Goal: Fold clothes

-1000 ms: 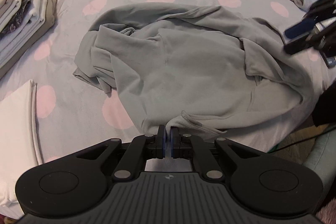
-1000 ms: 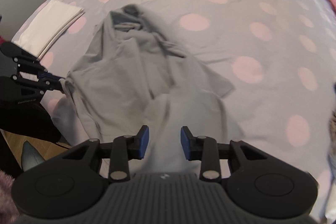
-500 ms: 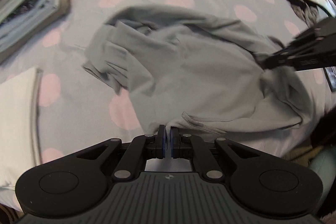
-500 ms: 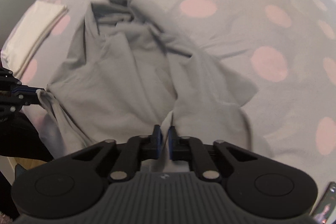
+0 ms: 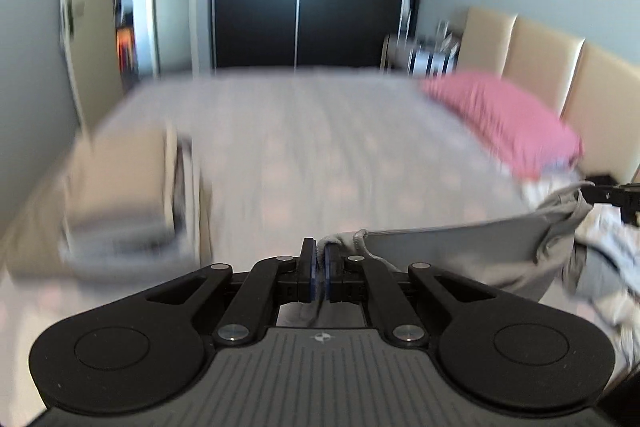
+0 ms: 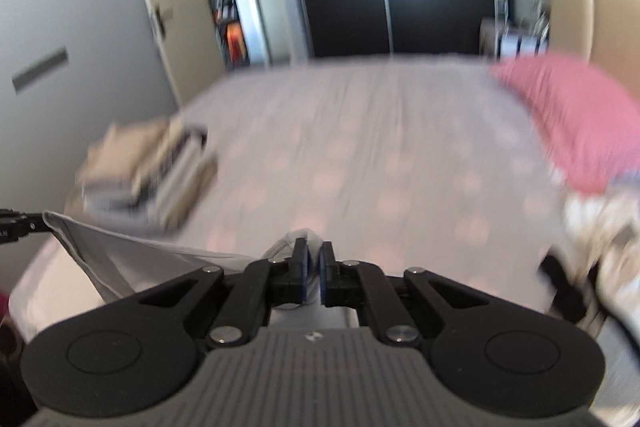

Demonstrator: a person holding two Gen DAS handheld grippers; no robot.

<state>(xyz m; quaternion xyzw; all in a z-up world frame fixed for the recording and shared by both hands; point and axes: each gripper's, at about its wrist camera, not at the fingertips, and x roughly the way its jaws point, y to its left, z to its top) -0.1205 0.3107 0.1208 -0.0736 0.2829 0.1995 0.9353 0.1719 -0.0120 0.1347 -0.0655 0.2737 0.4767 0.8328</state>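
Grey cloth, the grey top (image 5: 452,247), hangs stretched in the air between the two tongs, above the spotty bed (image 5: 320,147). The left gripper (image 5: 319,269) is clenched on one end of it. The right gripper (image 6: 314,273) is clenched on the other end. A pink pillow (image 5: 504,119) lies at 2 o'clock. A blurry stack of folded clothes (image 5: 120,187) sits at 9 o'clock.

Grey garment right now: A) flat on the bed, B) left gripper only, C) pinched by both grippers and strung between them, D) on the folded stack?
C: the left gripper and the right gripper are each shut on an edge of the grey garment, which spans between them.
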